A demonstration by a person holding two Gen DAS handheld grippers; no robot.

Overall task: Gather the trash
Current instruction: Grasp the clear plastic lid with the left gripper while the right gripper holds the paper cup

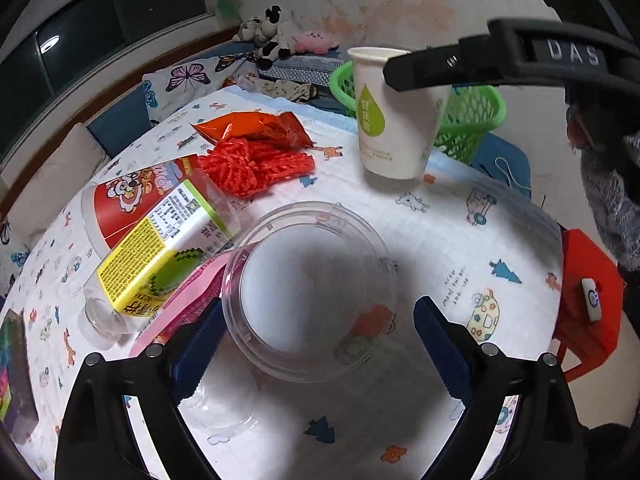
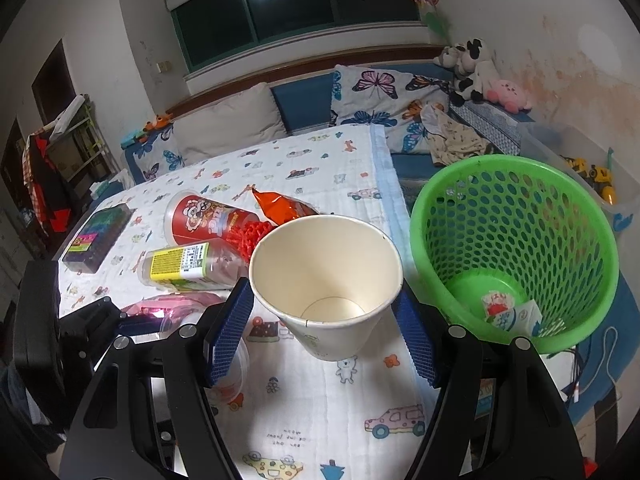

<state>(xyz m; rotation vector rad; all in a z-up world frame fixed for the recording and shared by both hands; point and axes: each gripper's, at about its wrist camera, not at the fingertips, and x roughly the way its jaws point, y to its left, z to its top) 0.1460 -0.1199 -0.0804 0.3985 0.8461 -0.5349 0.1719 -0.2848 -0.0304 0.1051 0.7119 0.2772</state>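
My right gripper (image 2: 324,312) is shut on a white paper cup (image 2: 326,280), held tilted above the table beside the green mesh basket (image 2: 516,256); the cup also shows in the left wrist view (image 1: 394,120). A small carton (image 2: 516,316) lies in the basket. My left gripper (image 1: 316,344) is open around a clear plastic lid (image 1: 310,292) on the table. A clear bottle with a yellow label (image 1: 156,256), a red snack tub (image 1: 132,196), red netting (image 1: 252,164), an orange wrapper (image 1: 256,126) and a pink wrapper (image 1: 188,300) lie to the left.
The table wears a white cartoon-print cloth (image 2: 320,420). A dark multicoloured box (image 2: 98,236) lies at its far left. A red stool (image 1: 584,300) stands at the right. A bench with butterfly pillows (image 2: 380,92) and plush toys (image 2: 472,68) runs behind.
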